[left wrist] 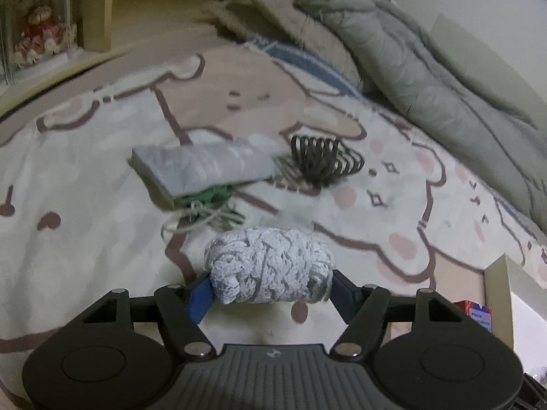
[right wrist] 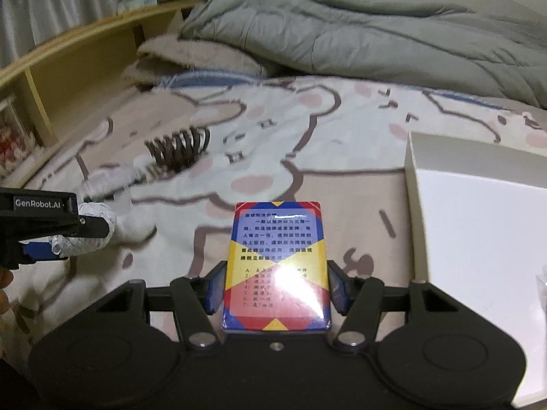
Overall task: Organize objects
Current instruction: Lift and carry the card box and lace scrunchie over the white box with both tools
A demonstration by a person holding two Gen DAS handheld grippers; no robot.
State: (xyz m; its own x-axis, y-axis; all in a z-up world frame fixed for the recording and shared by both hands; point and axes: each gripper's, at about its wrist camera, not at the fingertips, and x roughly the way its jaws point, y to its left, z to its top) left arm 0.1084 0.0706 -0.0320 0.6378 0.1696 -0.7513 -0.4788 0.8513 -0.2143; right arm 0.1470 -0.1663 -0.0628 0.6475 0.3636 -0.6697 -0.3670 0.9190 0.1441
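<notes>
The left gripper (left wrist: 270, 288) is clamped on a roll of white knitted cord (left wrist: 270, 266), one blue pad on each end of the roll, and holds it above the bed sheet (left wrist: 85, 177) with the cartoon print. In the right wrist view the same left gripper (right wrist: 68, 239) appears at the left edge, with the white roll (right wrist: 99, 218) between its fingers.

The right gripper (right wrist: 277, 290) is clamped on a card box (right wrist: 277, 266) in red, yellow and blue, which has printed text on its face. The box lies flat between the two pads, with its far end pointing away over the sheet.

Farther on the sheet lies a grey folded cloth (left wrist: 201, 167), and a green bundle with pale strings (left wrist: 205, 208) is touching its near edge. Just to the right of the cloth is a dark hair claw clip (left wrist: 321, 160). A white open box (right wrist: 478, 239) stands at the right side, near the right gripper. A grey quilt (right wrist: 376, 34) is piled at the far side of the bed, beside a fluffy beige blanket (right wrist: 191, 54).
</notes>
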